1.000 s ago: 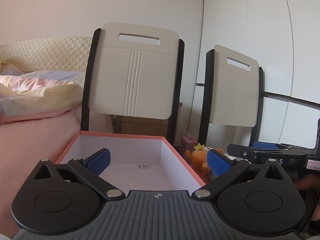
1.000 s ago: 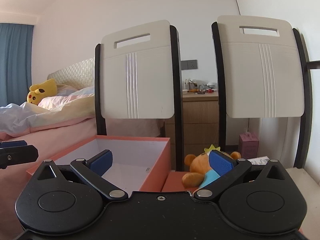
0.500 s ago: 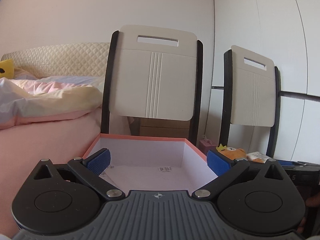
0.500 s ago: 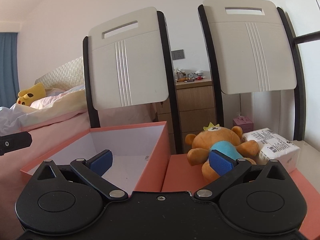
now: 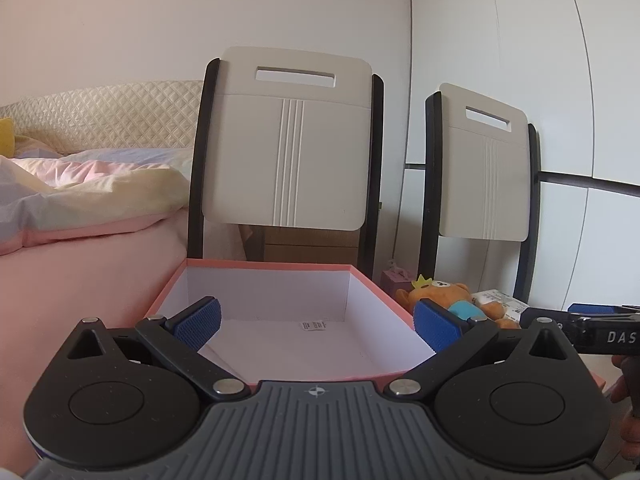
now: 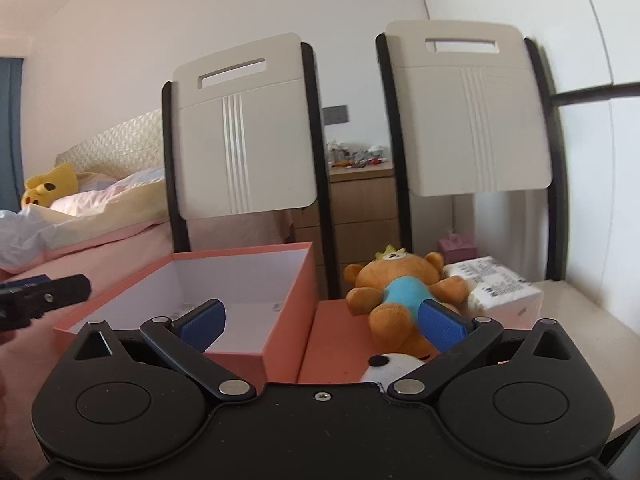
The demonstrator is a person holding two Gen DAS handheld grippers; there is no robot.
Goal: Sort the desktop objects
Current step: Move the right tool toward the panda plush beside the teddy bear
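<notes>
An empty salmon-pink box [image 5: 362,276] [image 6: 280,292] with a white inside sits straight ahead of my left gripper [image 5: 316,326], which is open and holds nothing. To its right lies an orange plush bear [image 6: 404,292] [image 5: 452,298] in a blue shirt on a flat pink lid [image 6: 336,344]. My right gripper [image 6: 322,326] is open, just short of the bear. A white plush toy [image 6: 392,366] with black spots peeks out below the right finger. A white tissue pack [image 6: 496,288] [image 5: 500,300] lies right of the bear.
Two white chair backs [image 6: 244,140] [image 6: 468,120] stand behind the table edge. A bed [image 5: 80,216] with pink bedding is at left, a wooden nightstand [image 6: 360,200] between the chairs. The cream tabletop [image 6: 580,328] extends right. The other gripper's tip [image 6: 40,296] shows at left.
Both grippers have tilted down and shifted, bringing the box, bear and tissue pack more fully into view; the white plush toy has appeared. Both stay open.
</notes>
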